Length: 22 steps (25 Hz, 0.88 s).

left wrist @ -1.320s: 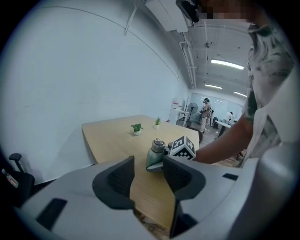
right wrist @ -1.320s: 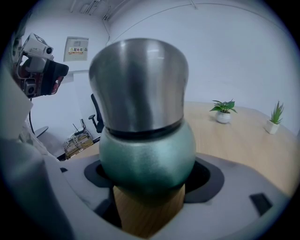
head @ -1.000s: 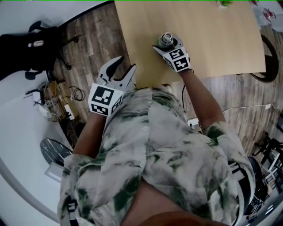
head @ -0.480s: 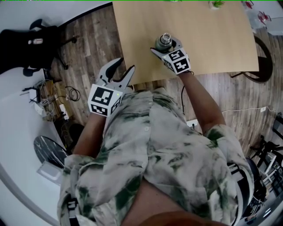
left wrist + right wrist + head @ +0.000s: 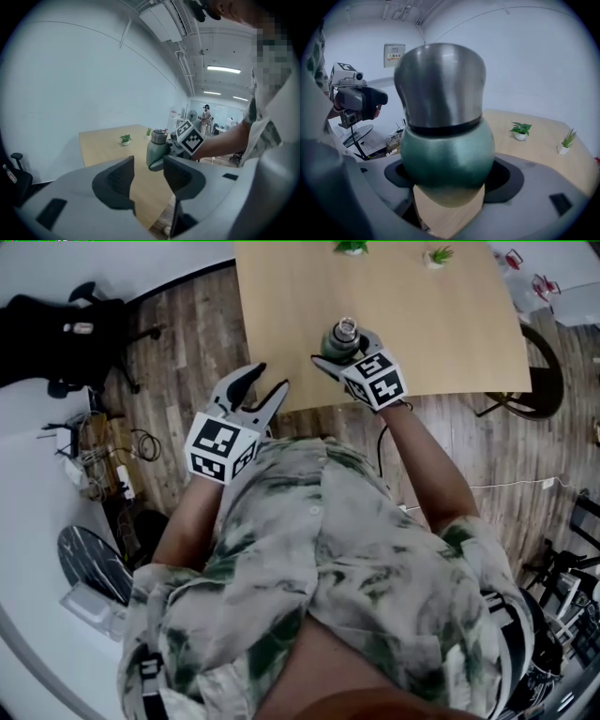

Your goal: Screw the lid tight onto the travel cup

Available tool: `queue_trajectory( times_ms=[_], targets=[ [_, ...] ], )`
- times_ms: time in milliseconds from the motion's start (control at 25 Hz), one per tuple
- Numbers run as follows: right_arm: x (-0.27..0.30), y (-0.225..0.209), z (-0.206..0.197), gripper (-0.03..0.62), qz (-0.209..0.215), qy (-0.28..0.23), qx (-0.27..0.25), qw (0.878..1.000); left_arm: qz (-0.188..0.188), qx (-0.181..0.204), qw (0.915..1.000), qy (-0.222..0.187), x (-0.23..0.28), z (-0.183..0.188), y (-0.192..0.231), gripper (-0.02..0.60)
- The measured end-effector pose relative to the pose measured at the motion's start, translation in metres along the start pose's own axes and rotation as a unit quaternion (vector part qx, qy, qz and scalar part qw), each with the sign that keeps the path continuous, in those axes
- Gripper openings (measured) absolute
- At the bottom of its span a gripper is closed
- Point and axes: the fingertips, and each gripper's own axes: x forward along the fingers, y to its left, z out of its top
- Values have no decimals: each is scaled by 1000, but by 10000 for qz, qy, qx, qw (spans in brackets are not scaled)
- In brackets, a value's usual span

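A green travel cup [image 5: 336,341] with a steel lid [image 5: 346,328] is near the front edge of the wooden table [image 5: 441,334]. My right gripper [image 5: 341,346] is shut on the cup's green body [image 5: 447,152], and the lid [image 5: 439,84] stands above the jaws. Whether the cup rests on the table I cannot tell. My left gripper [image 5: 262,384] hangs over the floor to the left of the table, open and empty. In the left gripper view the cup [image 5: 156,151] shows beyond the parted left gripper [image 5: 149,177].
Two small potted plants [image 5: 352,247] [image 5: 437,255] stand at the table's far edge. A black office chair [image 5: 70,334] and a tangle of cables [image 5: 94,460] are on the floor at the left. A dark round frame [image 5: 546,371] stands at the table's right.
The head view has tilted, so more of the table's far edge shows. The right gripper still holds the cup at the front edge; the left gripper stays open beside the table.
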Motion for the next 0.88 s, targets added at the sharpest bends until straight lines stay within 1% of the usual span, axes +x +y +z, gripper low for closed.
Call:
queue_trajectory(
  times_ms=[160,480,720,880],
  targets=[
    [-33,14,12,405,205,12,-117,9997,0,103,9999,-125,0,15,-22,184],
    [-84,34,25,405,538,163,-385,9977,-96,133,9989,-428,-3,49,-55,190],
    [-105,48,32,405,710,225,-494,9960,-233,284,9974,-619,-10,76,-80,193],
    [-109,56,36,405,782,225,-504,9954,-330,339,9964,-709,-9,87,-87,193]
  ],
)
